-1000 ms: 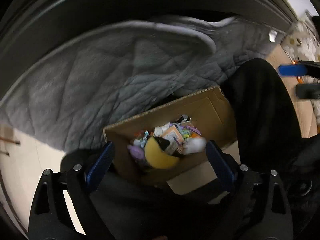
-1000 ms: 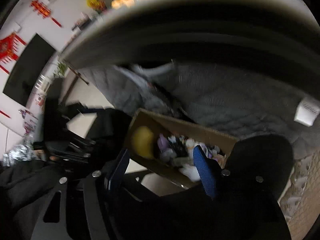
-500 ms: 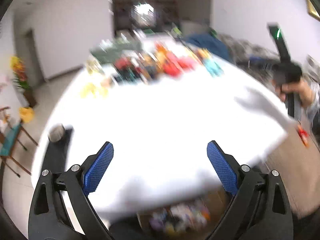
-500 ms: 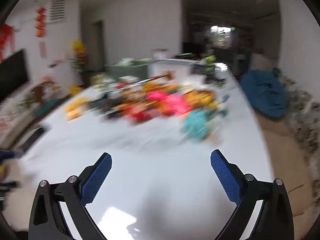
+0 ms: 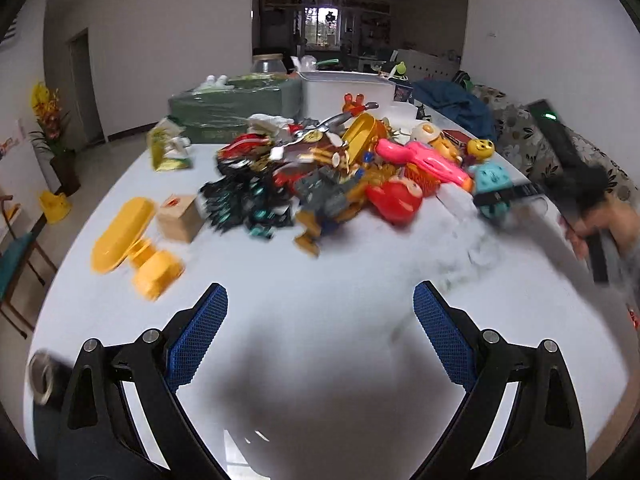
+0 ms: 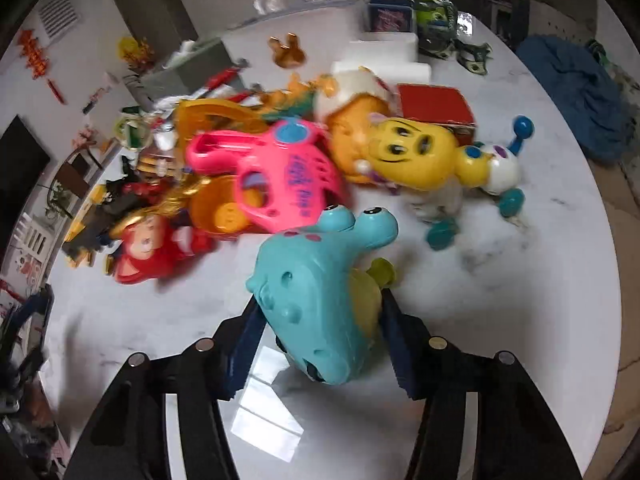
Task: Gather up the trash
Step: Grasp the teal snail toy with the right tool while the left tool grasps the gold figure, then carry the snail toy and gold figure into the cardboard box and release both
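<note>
A heap of plastic toys (image 5: 340,168) lies across the far half of the white table (image 5: 320,280). My left gripper (image 5: 320,320) hangs open above bare tabletop, nothing between its blue pads. A yellow toy (image 5: 132,240) and a small cardboard box (image 5: 178,216) lie ahead to its left. My right gripper (image 6: 320,302) is closing its jaws on a teal bug-eyed toy (image 6: 312,280) at the near edge of the heap, both pads against its sides. Beyond it lie a pink toy (image 6: 280,172), a yellow caterpillar toy (image 6: 412,152) and a red doll (image 6: 148,248).
A green box (image 5: 232,108) and a white bin (image 5: 344,88) stand at the table's far end. A blue cloth (image 6: 576,80) lies at the right rim. A person's hand (image 5: 600,220) holds the right gripper's handle. A chair (image 5: 16,264) stands left of the table.
Both grippers have come up from the cardboard box of trash under the table to the tabletop. The right gripper, wide open and empty half a second ago, now has the teal toy between its pads.
</note>
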Demonstrator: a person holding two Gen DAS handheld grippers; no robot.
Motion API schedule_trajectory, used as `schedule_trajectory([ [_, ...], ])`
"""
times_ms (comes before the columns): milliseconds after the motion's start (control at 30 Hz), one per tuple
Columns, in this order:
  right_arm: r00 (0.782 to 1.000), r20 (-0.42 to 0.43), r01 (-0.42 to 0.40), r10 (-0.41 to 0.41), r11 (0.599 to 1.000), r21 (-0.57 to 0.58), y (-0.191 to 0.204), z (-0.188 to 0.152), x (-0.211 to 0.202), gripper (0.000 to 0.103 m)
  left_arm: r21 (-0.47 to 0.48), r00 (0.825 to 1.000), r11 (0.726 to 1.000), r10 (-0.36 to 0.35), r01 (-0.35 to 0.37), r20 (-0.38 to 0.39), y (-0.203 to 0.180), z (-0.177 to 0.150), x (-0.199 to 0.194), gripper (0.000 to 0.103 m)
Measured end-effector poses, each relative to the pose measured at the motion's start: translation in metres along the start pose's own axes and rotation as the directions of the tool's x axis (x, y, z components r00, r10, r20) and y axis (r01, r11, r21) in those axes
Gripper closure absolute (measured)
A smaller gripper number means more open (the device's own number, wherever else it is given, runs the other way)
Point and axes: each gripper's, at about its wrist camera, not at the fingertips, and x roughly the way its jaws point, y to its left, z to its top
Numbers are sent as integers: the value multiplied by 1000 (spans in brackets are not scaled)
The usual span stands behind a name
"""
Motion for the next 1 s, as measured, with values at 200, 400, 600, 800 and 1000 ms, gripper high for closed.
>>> schedule_trajectory([
  [200,976,157,-146,149,989,-26,43,-54,-57,47,-30,998,1000,7,-9,-55,5,45,67,11],
  [400,939,231,-278,256,958,70,51,-112,-94,47,102,995,995,5,6,-103,-9,64,112,43],
  [600,936,274,-245,219,968,61,72,-158,-114,47,117,995,991,-55,64,-82,-14,50,73,85],
  [800,916,290,-306,276,950,62,99,-185,-122,47,31,988,988,-152,151,36,-1,13,-28,85],
  [1000,915,272,-328,297,942,74,129,-202,-121,47,20,988,990,-140,139,64,3,-36,-86,85],
])
